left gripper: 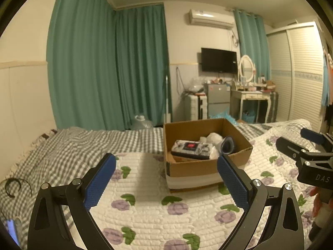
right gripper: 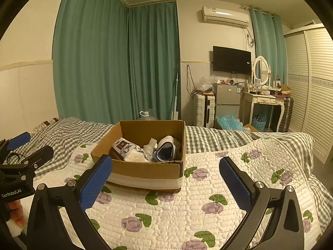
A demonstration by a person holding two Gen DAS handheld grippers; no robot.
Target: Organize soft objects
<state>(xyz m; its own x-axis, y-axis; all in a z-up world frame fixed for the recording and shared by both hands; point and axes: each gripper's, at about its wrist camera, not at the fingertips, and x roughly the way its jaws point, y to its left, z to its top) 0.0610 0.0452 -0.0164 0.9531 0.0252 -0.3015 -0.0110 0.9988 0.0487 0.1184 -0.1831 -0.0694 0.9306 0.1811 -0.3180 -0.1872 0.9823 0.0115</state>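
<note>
An open cardboard box (left gripper: 208, 167) (right gripper: 145, 170) stands on the bed's white quilt with purple flowers (left gripper: 166, 208) (right gripper: 177, 208). Inside lie a flat wrapped packet with a red label (left gripper: 192, 149) (right gripper: 122, 145), white soft items (left gripper: 213, 138) (right gripper: 134, 156) and a rolled blue-and-white piece (left gripper: 228, 148) (right gripper: 165, 151). My left gripper (left gripper: 166, 179) is open and empty, just in front of the box. My right gripper (right gripper: 165, 183) is open and empty, near the box's front right. Each gripper shows at the edge of the other's view (left gripper: 308, 156) (right gripper: 20, 156).
A grey checked sheet (left gripper: 72, 145) (right gripper: 218, 139) covers the far part of the bed. A dark hair band (left gripper: 12, 185) lies at the left. Green curtains, a water jug (left gripper: 142, 121), a small fridge, a dressing table and a wardrobe stand beyond the bed.
</note>
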